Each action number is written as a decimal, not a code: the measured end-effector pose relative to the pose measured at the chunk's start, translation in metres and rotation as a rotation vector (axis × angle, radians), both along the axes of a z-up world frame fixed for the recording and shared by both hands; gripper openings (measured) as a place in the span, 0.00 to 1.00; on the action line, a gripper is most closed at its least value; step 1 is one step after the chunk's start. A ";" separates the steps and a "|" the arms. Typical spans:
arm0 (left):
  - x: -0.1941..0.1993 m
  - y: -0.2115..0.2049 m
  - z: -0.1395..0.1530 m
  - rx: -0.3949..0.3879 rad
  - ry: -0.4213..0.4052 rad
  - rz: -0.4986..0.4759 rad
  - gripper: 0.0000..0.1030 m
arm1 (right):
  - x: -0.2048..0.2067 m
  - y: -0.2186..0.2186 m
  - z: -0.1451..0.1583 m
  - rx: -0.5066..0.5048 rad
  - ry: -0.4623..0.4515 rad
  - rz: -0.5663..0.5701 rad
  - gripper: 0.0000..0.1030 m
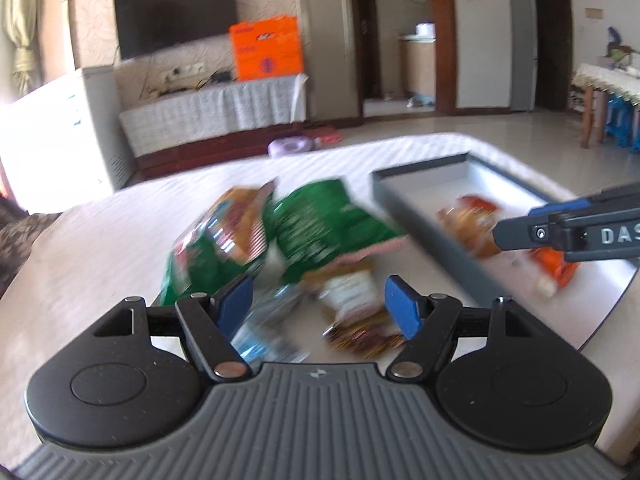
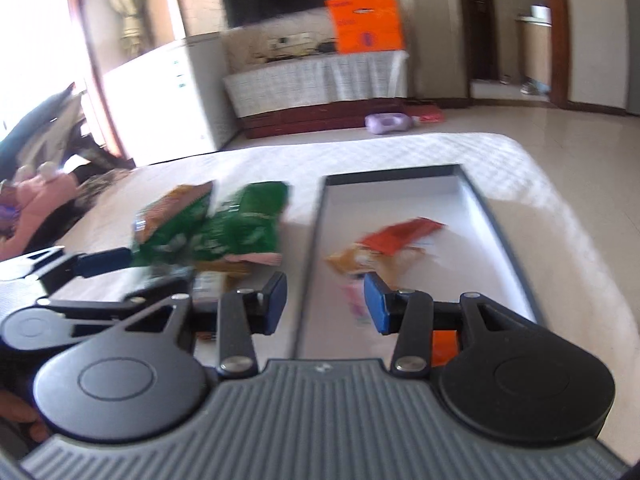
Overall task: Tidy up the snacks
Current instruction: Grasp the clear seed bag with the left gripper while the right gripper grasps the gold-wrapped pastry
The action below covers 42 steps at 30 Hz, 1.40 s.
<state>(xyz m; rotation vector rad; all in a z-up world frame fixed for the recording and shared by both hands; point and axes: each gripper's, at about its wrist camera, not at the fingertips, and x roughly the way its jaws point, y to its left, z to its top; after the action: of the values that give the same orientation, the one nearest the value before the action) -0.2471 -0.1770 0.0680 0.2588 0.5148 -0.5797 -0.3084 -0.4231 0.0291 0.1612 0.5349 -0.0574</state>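
Loose snacks lie heaped on the white-clothed table (image 1: 100, 248): two green bags (image 1: 320, 228) (image 2: 240, 232), a brown-and-white packet (image 1: 348, 292) and a silvery-blue packet (image 1: 264, 328). My left gripper (image 1: 320, 306) hovers open just over the near end of this heap, with nothing pressed between its blue pads. To the right lies a grey tray (image 1: 420, 166) (image 2: 392, 174) holding a red packet (image 2: 400, 236), an orange-yellow packet (image 2: 360, 264) and an orange one (image 1: 552, 268). My right gripper (image 2: 326, 304) is open and empty over the tray's near left rim. Both views are motion-blurred.
The table's rounded edge (image 2: 560, 200) falls off to a tiled floor at right and far side. Beyond stand a TV bench with an orange box (image 1: 266, 48), a white chest freezer (image 1: 60, 132) and a purple object (image 2: 386, 122) on the floor. A hand (image 2: 20, 412) shows at lower left.
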 end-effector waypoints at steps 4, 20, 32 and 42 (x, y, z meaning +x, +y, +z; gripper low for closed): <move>0.015 0.021 -0.011 0.003 0.049 0.049 0.75 | 0.019 0.033 -0.007 -0.051 0.051 0.101 0.43; 0.060 0.032 -0.039 0.004 0.173 0.077 0.59 | 0.072 0.061 -0.032 0.014 0.130 0.074 0.44; 0.066 0.034 -0.045 0.032 0.146 0.052 0.65 | 0.096 0.073 -0.043 -0.022 0.160 0.051 0.38; 0.048 0.041 -0.026 -0.016 0.126 0.054 0.55 | 0.057 0.051 -0.015 0.092 0.061 0.068 0.38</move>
<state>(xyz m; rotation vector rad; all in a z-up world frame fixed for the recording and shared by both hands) -0.1991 -0.1364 0.0421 0.1933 0.6366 -0.5491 -0.2510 -0.3723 0.0143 0.2311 0.6034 0.0282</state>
